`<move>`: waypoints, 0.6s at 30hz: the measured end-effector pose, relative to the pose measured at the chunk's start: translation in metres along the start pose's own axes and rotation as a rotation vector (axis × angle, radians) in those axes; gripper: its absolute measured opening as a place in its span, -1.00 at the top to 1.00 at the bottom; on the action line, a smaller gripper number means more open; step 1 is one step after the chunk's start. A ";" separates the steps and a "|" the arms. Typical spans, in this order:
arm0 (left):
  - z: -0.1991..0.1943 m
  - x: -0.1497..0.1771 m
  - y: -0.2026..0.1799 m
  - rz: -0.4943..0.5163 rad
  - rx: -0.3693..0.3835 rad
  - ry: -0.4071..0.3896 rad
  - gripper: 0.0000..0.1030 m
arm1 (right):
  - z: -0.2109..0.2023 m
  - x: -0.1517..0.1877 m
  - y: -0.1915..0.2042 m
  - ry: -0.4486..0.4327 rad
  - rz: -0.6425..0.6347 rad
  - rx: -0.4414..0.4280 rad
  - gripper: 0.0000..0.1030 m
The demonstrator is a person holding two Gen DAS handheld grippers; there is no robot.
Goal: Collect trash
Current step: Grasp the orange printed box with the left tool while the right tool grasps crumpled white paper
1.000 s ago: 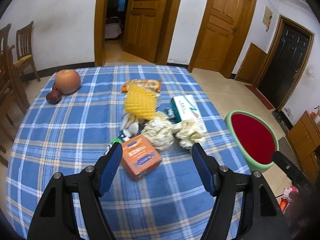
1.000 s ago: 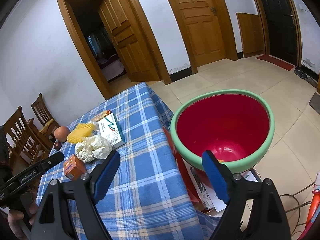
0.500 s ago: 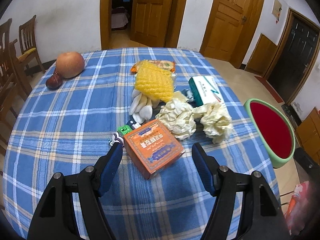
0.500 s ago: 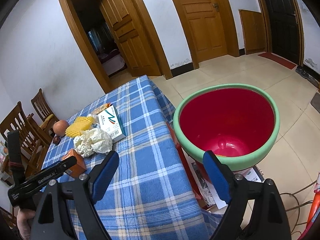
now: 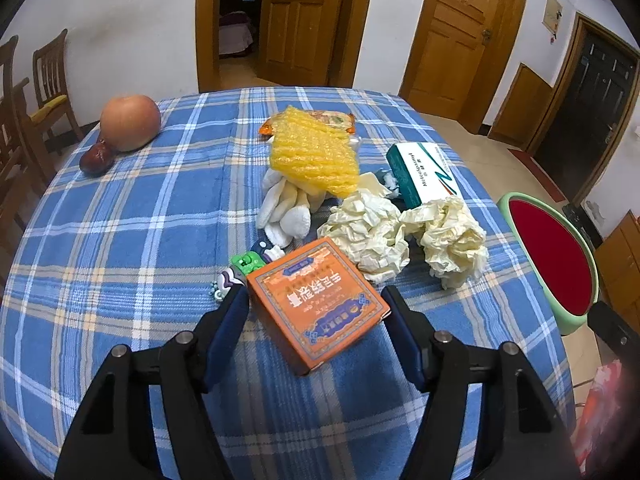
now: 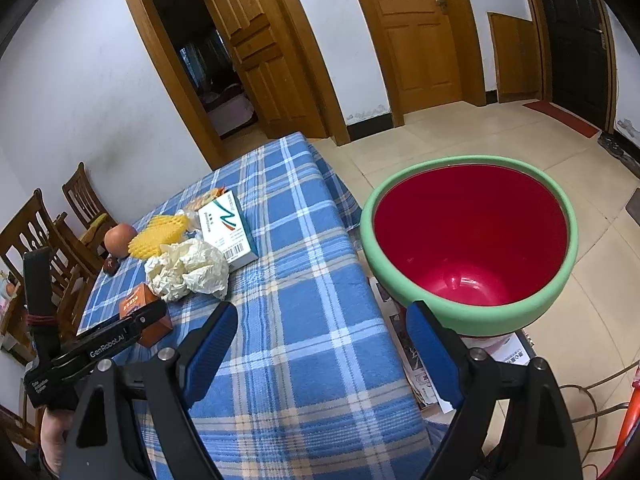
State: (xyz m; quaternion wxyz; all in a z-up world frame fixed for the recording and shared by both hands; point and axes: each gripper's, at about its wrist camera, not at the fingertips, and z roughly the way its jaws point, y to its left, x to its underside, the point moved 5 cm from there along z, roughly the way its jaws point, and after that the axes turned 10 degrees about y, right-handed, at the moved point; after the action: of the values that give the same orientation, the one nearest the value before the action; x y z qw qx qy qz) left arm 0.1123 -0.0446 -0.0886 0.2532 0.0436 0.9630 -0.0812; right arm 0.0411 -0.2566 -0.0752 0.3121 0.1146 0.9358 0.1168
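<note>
The left gripper [image 5: 316, 312] straddles the orange box [image 5: 318, 302], which lies flat on the blue plaid table [image 5: 120, 240] at the near edge of the litter pile. Its jaws have just been closing a little with the box between them, yet a sliver of cloth shows on either side, so the pads appear not yet to press on the cardboard. The box sits skewed: its long axis runs diagonally from the near right corner toward the far left (so the pads face slanted sides, not square ones), and a small turn of the wrist would probably seat them better. Beyond it lie two crumpled paper balls [image 5: 404, 236], a yellow foam net [image 5: 312, 156] and a teal-and-white carton [image 5: 420, 170]. The right gripper [image 6: 322, 330] hangs spread wide and empty over the table's edge, with the red bin with its green rim [image 6: 472, 240] just beside its right jaw, standing off the table on that side. The left hand is plainly the nearer to the box; the right is the nearer to the bin.
</note>
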 end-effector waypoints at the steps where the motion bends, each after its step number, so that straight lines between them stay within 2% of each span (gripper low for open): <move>1: -0.001 0.000 0.000 0.002 0.002 -0.003 -0.31 | 0.001 0.000 0.002 0.003 -0.003 -0.001 -0.71; 9: -0.017 -0.003 0.009 -0.004 -0.001 -0.044 -0.29 | 0.009 -0.002 0.017 0.018 -0.034 -0.006 -0.71; 18: -0.036 -0.008 0.027 -0.038 -0.001 -0.087 -0.29 | 0.026 -0.010 0.051 0.036 -0.108 -0.035 -0.71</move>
State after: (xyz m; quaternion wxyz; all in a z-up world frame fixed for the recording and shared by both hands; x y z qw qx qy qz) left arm 0.1049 -0.0117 -0.0572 0.2934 0.0214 0.9517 -0.0873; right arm 0.0715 -0.2072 -0.0751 0.3030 0.0561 0.9439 0.1184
